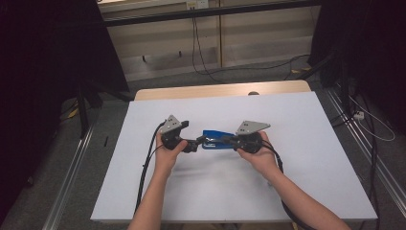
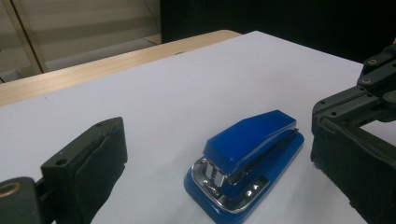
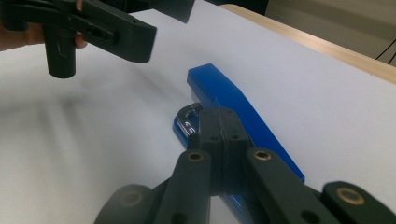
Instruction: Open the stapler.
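Blue stapler (image 1: pixel 216 139) is lying flat on the white table cover (image 1: pixel 297 158), roughly mid-table, right between the two grippers. The person's left gripper (image 1: pixel 198 142) is sitting just beside the stapler's metal-mouth end with its jaws spread wide; in the left gripper view the stapler (image 2: pixel 246 161) is lying in the open space between the two pads, not touching either one. The right gripper (image 1: pixel 225 140) is coming in from the other end with its jaws pressed together, empty, hovering right over the stapler (image 3: pixel 233 105) in its own view. I can't tell if the tip is actually touching the blue top. Wooden table edge (image 1: pixel 220 90) is peeking out at the far side.
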A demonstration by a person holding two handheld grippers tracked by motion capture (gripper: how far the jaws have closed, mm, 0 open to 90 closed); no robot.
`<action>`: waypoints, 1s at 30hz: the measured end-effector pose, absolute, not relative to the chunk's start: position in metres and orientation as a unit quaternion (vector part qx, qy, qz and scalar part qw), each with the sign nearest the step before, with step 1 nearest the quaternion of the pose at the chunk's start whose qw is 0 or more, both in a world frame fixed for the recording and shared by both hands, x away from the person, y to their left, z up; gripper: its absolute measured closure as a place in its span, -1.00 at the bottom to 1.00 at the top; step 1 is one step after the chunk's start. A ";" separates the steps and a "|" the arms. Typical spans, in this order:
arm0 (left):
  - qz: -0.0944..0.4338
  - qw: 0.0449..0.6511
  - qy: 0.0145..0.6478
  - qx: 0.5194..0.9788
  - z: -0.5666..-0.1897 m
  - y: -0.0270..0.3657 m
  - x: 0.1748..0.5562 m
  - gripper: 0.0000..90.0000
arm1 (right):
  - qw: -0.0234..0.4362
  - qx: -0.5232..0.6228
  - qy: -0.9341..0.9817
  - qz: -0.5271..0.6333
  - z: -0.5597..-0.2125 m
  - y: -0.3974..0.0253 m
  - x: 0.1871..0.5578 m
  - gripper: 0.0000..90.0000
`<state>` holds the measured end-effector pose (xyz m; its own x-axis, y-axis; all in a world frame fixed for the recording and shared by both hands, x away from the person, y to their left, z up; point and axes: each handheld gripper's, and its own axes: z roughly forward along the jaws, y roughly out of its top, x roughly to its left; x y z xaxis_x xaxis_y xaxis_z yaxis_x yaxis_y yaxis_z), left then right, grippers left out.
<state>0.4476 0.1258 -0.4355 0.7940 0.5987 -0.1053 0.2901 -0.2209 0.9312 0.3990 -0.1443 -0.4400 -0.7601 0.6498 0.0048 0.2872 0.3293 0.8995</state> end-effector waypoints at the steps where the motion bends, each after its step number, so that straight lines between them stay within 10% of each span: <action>1: 0.138 0.552 0.290 0.769 -0.436 0.125 0.449 -0.92 | 0.181 0.293 0.797 0.496 -0.440 -0.144 0.400 1.00; 30: 0.125 0.511 0.307 0.793 -0.445 0.126 0.458 -0.91 | 0.192 0.249 0.847 0.429 -0.458 -0.108 0.420 1.00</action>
<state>0.4580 0.1264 -0.4449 0.7799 0.6153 -0.1149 0.3591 -0.2895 0.8873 0.4199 -0.1076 -0.4576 -0.8026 0.5859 -0.1122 0.2567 0.5089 0.8217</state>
